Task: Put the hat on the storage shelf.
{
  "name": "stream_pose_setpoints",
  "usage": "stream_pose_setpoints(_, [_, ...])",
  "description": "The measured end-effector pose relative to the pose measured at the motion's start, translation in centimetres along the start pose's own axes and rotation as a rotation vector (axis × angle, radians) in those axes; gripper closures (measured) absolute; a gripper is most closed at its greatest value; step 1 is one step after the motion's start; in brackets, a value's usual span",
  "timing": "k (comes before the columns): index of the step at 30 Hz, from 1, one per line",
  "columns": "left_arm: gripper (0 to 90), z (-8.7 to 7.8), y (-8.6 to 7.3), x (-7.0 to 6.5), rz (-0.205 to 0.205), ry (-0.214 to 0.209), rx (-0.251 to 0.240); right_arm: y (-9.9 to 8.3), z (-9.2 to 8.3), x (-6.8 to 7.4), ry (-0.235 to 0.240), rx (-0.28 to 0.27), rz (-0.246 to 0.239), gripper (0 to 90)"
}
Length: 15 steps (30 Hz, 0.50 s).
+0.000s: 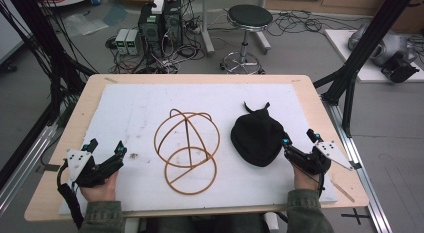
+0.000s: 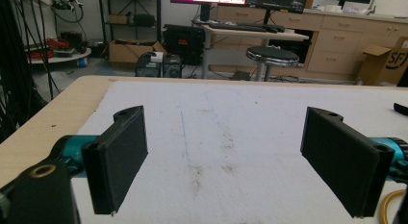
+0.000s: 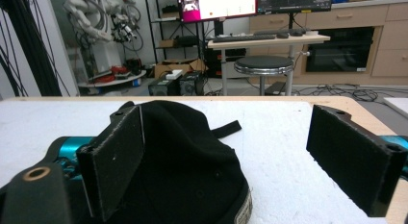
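Here, a white pad (image 1: 150,113) covers most of a wooden table (image 1: 80,113), and two things lie on it: a black cap (image 1: 257,135) right of centre and a tan wire frame (image 1: 187,150) of hoops and arcs at the middle. The two sit near each other but apart. The right gripper (image 1: 299,138), held in the person's right hand (image 1: 302,179), rests at the pad's right near edge with its jaws spread wide and nothing between them. In the high view its left jaw tip sits just at the cap's right rim; whether it touches cannot be told. In the right gripper view the cap (image 3: 192,176) fills the lower left, its dark cloth lying behind and beside the left jaw, while the right jaw stands clear over bare pad (image 3: 288,156). A short strap (image 3: 226,129) sticks out from the cap's far side. The left gripper (image 1: 106,148), in the left hand (image 1: 100,189), lies at the pad's left near corner, well apart from the frame, jaws likewise wide apart and empty. In the left gripper view, stained pad (image 2: 216,147) lies between its jaws. A stool (image 1: 248,18) stands beyond the table.
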<state>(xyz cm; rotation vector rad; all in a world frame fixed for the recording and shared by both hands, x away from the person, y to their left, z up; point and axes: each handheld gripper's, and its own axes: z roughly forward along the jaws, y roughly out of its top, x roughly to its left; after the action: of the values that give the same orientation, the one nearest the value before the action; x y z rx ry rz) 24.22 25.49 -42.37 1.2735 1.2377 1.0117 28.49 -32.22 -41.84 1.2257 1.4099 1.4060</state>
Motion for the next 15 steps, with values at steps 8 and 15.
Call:
stream_pose_setpoints(8, [17.2, 0.19, 0.01, 0.19, -0.014, -0.007, 0.002, -0.05, -0.24, -0.07, -0.003, -0.010, 0.002, 12.4])
stream_pose_setpoints(15, [17.5, 0.36, -0.10, -0.14, -0.011, -0.018, 0.008, -0.10, -0.24, -0.16, -0.004, -0.004, 0.017, 12.4])
